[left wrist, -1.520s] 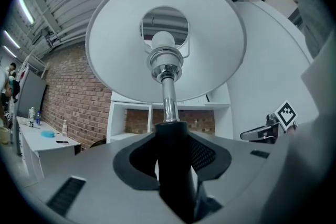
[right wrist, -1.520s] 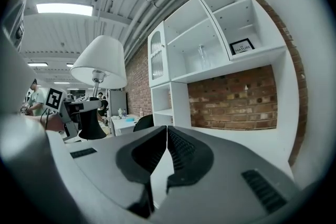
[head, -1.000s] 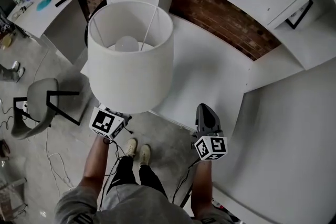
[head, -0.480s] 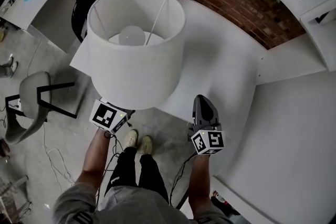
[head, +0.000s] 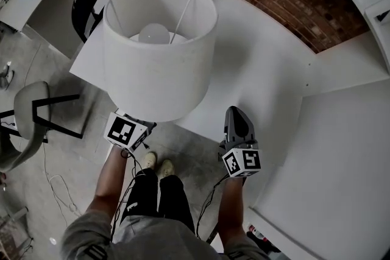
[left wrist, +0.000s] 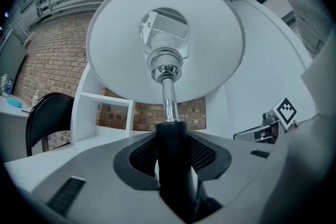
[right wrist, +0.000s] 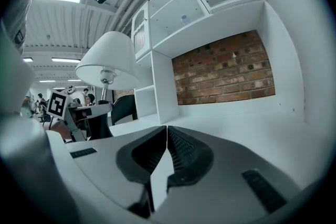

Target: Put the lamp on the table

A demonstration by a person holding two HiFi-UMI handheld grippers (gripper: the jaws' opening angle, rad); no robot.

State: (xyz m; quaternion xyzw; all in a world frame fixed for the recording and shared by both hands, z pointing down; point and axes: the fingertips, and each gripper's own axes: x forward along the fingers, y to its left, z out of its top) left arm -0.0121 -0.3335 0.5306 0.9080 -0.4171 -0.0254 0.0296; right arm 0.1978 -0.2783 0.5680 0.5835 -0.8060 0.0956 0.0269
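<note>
We've got the left tongs (left wrist: 170,147) clamped on the black lower stem of the upright lamp with the white drum shade and chrome neck (head: 159,64). In the head view the shade sits around 11 o'clock from centre, over the near left corner of the white table (head: 262,70). The base is hidden under it, so we can't tell if it's touching. The right tongs (right wrist: 165,152) are pressed together with nothing in them, at 4 o'clock from the shade
</note>
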